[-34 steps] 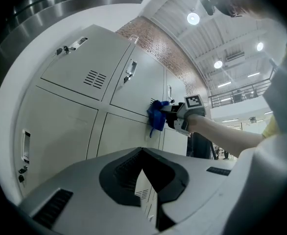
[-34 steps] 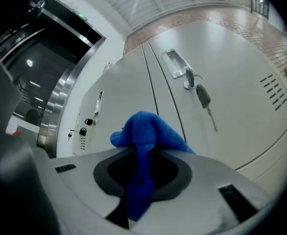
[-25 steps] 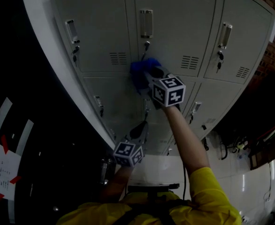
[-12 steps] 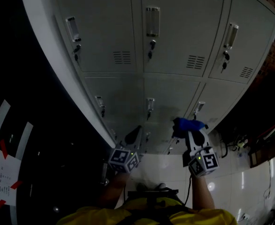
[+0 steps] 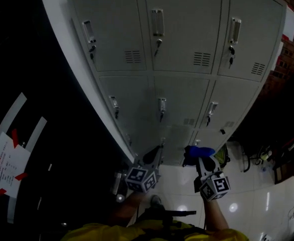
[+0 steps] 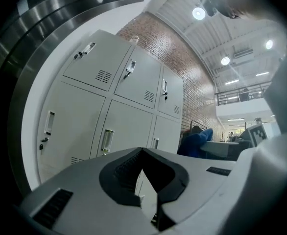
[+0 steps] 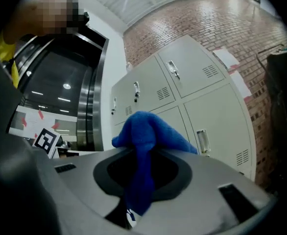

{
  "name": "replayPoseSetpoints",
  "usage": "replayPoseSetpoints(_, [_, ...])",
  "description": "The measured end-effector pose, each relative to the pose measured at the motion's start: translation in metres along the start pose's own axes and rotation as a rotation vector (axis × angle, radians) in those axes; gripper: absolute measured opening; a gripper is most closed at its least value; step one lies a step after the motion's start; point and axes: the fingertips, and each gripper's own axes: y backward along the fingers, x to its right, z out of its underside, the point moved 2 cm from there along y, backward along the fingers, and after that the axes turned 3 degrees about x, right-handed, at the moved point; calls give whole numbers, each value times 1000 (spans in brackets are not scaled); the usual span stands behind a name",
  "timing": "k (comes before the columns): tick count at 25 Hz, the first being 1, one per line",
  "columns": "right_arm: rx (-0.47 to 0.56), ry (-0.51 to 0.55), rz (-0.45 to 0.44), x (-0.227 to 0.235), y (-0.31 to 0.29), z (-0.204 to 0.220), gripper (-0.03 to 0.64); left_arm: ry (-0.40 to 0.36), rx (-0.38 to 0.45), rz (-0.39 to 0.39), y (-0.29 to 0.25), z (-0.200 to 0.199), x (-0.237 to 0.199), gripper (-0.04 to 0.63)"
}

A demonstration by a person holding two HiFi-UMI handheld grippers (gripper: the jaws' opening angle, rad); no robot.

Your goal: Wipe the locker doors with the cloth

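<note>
Two grippers: we hold the left gripper [image 5: 154,158] and the right gripper [image 5: 198,159] low in the head view, side by side and apart, near the bottom row of the lockers [image 5: 182,34]
Left gripper fingers: in its own view the left gripper [image 6: 151,199] has its jaws drawn together with nothing caught between them
Right gripper fingers: the right gripper [image 7: 138,185] is clamped on the cloth [image 7: 144,141]
Cloth: blue, bunched above the right jaws with a tail hanging down between them; in the head view the cloth [image 5: 197,150] sits at the lower edge of the locker block (it also shows from the left gripper view [image 6: 196,142], off to the right)
Locker doors: grey, three columns wide, each with a handle and vent slots; in the right gripper view the locker doors [image 7: 207,97] stand beyond the cloth and apart from it
Brick wall: red, to the right of the lockers [image 6: 182,58]
Floor: pale glossy tiles under the grippers [image 5: 252,205]
Paper: white sheet with red tape at the corners, far left [image 5: 4,169]
</note>
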Motion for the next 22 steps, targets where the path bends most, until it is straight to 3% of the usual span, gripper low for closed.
replayPoseSetpoints(4, [58,-21,-13,13,95,-14,72,-38,34,-32,44,22,71,-8])
replayPoseSetpoints(9, [0,-43,8,19,263,-21,72,2,24,-102,131,66,194,-8])
replayPoseSetpoints(13, [-51,-71,21,16,372,-26,71,35,8,-88,189,74,288,-8])
replayPoseSetpoints(17, [-56,-70,24,-1,430,-26,69,14,17,-68,229,66,350,-8])
replayPoseSetpoints(22, [-39,-108,-2,-30,462,-27,69,6,8,-29,262,69,389,-8])
